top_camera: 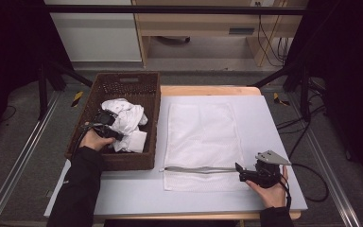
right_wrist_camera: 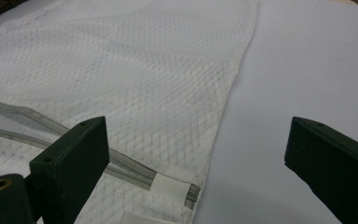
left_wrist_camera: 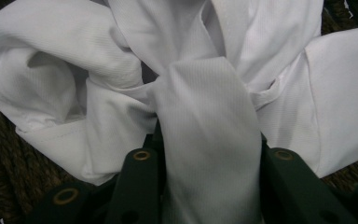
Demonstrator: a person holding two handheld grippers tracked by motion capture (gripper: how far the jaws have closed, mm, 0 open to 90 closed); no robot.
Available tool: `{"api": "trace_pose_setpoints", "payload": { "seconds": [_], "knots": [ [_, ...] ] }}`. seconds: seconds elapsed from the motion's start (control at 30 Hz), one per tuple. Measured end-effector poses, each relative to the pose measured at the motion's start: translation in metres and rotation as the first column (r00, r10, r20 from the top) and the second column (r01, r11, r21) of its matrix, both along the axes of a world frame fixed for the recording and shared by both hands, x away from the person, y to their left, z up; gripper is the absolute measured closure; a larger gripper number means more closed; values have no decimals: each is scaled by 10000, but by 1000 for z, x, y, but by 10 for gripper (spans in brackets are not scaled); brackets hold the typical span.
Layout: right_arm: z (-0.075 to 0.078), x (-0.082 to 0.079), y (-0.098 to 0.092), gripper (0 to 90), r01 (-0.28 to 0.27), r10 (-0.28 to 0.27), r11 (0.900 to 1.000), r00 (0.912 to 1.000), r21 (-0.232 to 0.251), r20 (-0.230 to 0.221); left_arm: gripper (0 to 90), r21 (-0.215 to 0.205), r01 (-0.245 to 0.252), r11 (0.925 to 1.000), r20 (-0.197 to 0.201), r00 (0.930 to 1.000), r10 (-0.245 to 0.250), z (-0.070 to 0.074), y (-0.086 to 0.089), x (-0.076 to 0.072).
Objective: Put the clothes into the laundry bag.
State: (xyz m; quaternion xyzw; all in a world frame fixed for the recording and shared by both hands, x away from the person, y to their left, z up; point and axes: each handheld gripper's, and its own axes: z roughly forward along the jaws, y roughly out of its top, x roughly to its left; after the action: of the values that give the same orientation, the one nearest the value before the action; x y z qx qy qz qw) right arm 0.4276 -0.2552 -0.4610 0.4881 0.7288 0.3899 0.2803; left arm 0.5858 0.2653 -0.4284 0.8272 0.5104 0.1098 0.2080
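Left gripper (left_wrist_camera: 209,186) jaws pinch a shirt (top_camera: 123,120) fold in the basket (top_camera: 153,101): lift slowly, straight up; right gripper (right_wrist_camera: 196,154) jaws spread beside the mesh bag (top_camera: 203,137).

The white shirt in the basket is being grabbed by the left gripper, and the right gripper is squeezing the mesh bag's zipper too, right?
Not quite. The right gripper is open beside the mesh laundry bag, squeezing nothing, as the right gripper view shows. The left gripper does grab the white shirt in the wicker basket.

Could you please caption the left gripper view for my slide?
Left gripper shut on a fold of white garment inside the wicker basket.
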Motion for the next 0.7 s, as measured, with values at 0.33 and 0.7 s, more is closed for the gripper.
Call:
{"api": "trace_pose_setpoints", "payload": {
  "seconds": [0.33, 0.7],
  "knots": [
    [1, -1, -2, 72, 38, -38, 10000, 10000, 83, 3, 763, -1006, -135, 9948, 1571, 9872, 293, 22, 7, -11],
    [1, -1, -3, 74, 47, -47, 9999, 10000, 125, 39, 773, -2757, 95, 9612, 4183, 9015, 1111, 54, 20, -31]
  ]
}}
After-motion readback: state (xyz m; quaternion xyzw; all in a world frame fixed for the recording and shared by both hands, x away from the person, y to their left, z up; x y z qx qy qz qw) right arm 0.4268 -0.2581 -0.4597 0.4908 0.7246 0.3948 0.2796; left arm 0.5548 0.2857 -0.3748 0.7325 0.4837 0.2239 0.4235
